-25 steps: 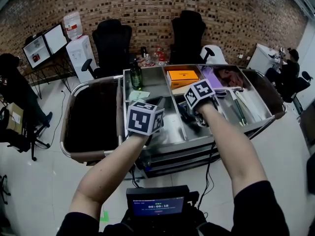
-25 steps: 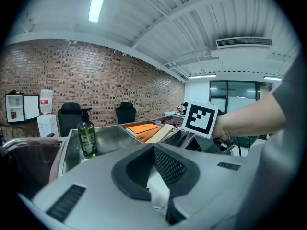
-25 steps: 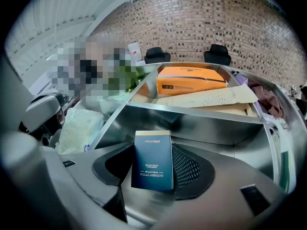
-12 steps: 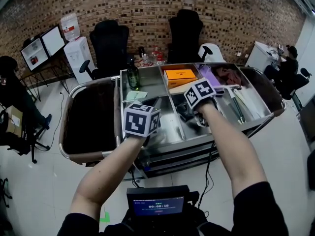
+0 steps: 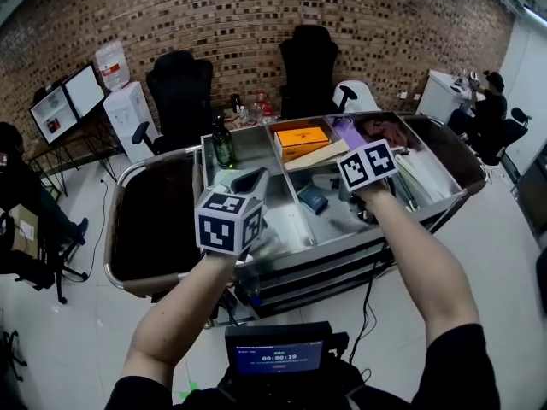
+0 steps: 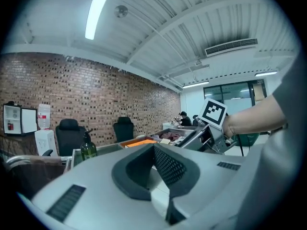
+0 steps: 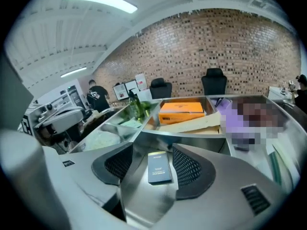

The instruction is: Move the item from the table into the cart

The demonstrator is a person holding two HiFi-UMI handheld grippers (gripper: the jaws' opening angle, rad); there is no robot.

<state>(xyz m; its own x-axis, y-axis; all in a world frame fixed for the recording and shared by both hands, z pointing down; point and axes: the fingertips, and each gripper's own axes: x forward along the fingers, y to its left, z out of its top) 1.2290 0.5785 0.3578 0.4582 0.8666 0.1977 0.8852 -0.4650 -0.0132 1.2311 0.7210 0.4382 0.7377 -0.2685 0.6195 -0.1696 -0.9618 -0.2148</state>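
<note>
A small dark blue box [image 5: 313, 198] lies flat on the steel floor of the cart's middle compartment [image 5: 338, 220]. In the right gripper view the same box [image 7: 159, 166] rests below and between the two mesh pads, touching neither. My right gripper [image 7: 152, 151] is open and hovers over this compartment; its marker cube [image 5: 367, 162] shows in the head view. My left gripper [image 5: 249, 182] hangs over the cart's left steel compartment, jaws together and holding nothing [image 6: 154, 150].
The cart [image 5: 376, 233] holds an orange box [image 5: 301, 137], a cardboard sheet [image 5: 318, 154], a green bottle [image 5: 221, 148] and purple and other items at the right. A dark bin [image 5: 158, 216] forms its left end. Office chairs [image 5: 179, 92] stand behind it.
My right gripper has opened and drawn back to the right, leaving the dark blue box on the compartment floor. The left gripper shifted slightly left and nearer.
</note>
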